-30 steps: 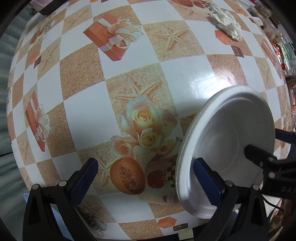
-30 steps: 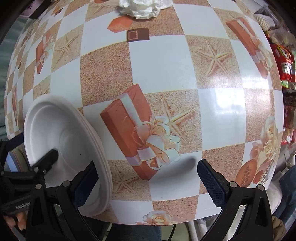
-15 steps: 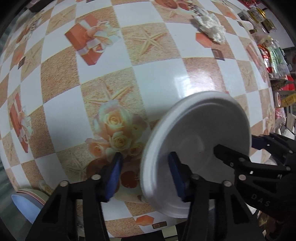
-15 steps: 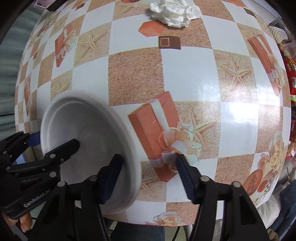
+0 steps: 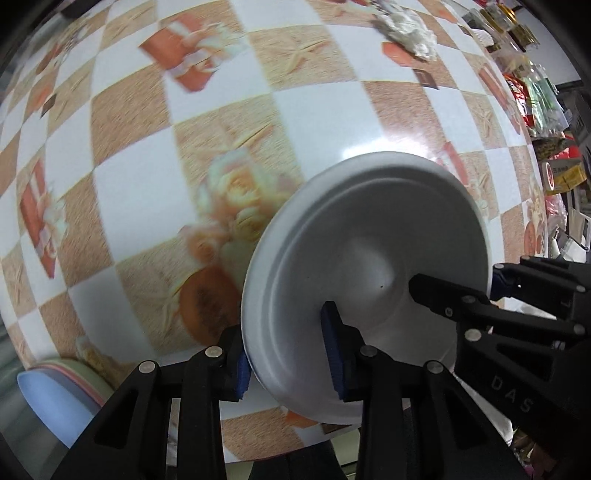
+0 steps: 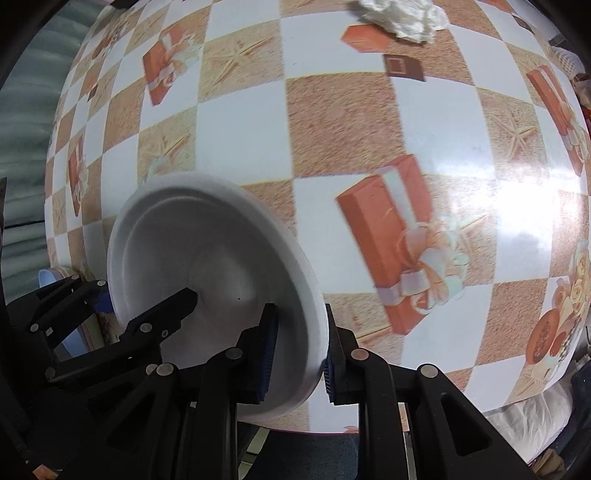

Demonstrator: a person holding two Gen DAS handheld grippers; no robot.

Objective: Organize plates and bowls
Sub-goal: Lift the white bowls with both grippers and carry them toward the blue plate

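The white plate point(image 5: 369, 266) hangs tilted above the checkered bench point(image 5: 229, 122), and I have it pinched at opposite rims. My left tongs point(image 5: 291, 354) and right tongs point(image 6: 299, 354) both point steeply down, jaws closing on its edge. A crumpled tissue point(image 6: 402, 16) lies far off.

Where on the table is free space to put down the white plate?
Free: the checkered tablecloth between the white plate and the crumpled tissue. Crowded: the near left corner with stacked plates, and the right edge by packets.
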